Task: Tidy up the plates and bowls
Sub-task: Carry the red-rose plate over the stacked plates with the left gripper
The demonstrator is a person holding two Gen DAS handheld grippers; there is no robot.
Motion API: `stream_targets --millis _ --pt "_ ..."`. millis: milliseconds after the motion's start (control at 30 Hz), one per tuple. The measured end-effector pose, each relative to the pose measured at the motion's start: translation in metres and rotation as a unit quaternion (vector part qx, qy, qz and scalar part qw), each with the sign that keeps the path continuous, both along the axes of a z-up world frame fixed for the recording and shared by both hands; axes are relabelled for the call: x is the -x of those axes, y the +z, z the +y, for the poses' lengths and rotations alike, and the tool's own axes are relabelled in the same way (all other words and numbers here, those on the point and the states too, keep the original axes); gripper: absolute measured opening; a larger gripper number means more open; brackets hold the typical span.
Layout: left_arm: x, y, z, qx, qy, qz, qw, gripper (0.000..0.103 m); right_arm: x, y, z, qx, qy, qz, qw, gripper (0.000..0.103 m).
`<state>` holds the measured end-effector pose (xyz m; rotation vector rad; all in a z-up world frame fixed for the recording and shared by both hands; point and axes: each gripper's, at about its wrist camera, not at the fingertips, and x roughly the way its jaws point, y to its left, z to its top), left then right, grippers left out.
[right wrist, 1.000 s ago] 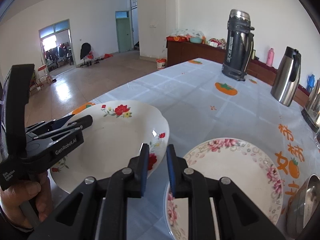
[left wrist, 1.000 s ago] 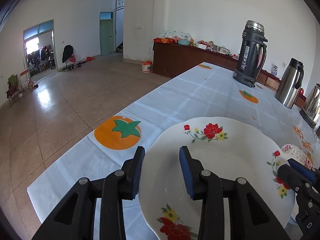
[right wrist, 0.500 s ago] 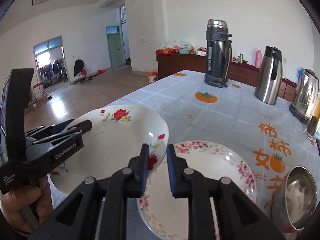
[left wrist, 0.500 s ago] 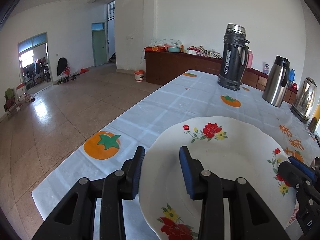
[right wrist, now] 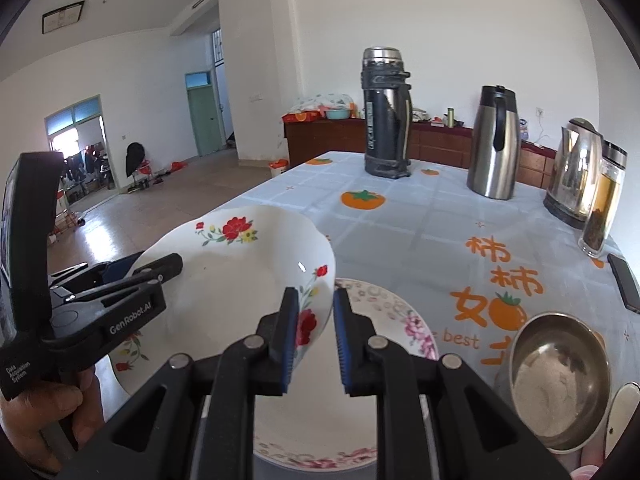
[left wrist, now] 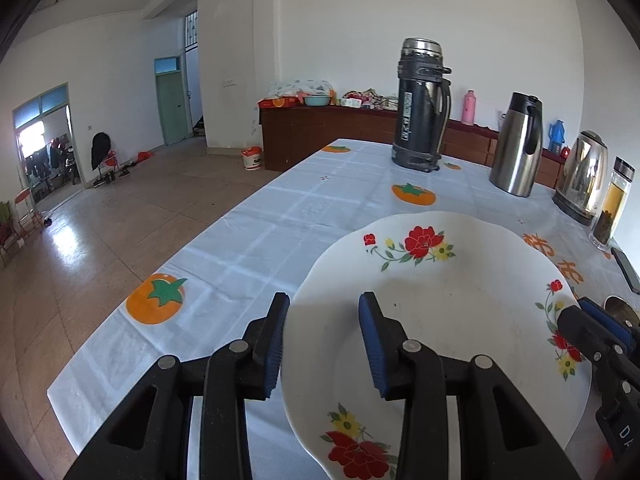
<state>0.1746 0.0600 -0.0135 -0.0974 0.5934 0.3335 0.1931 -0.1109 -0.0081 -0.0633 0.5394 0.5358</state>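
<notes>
Left gripper (left wrist: 322, 334): jaws part open, clamped across the near rim of the white floral plate (left wrist: 448, 312), one pad outside at 9 o'clock, one inside the dish. Points shallowly downward over the table (left wrist: 280, 216). A hand (right wrist: 44, 416) grips its handle at 8 o'clock in the right wrist view.

Right gripper (right wrist: 314, 336): jaws nearly closed, pinching the plate's opposite rim by a red flower. Also angled shallowly down. In the left wrist view its tips sit at 3 o'clock on the plate edge.

The plate is carried off the table between both grippers, overlapping the pink-rimmed plate (right wrist: 404, 320) lying flat on the cloth. Steel bowl (right wrist: 560, 376) at 4 o'clock of the right gripper, beside that plate.

Versus one second ago: both jaw gaps unchanged; both hands have travelled along the table and slightly up. The orange tomato print (left wrist: 156, 298) has slid toward 8 o'clock, and kettle (left wrist: 584, 176) and glass bottle (left wrist: 612, 204) have entered the left view. The carried plate now covers more of the pink-rimmed plate.
</notes>
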Motion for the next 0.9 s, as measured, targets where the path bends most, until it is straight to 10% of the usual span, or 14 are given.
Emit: stream_targets --millis 900 --pt "-0.02 -0.011 -0.052 -0.01 -0.057 0.006 0.9983 0.039 -0.012 -0.014 -0.049 0.012 -0.08 0.007 0.997 0.018"
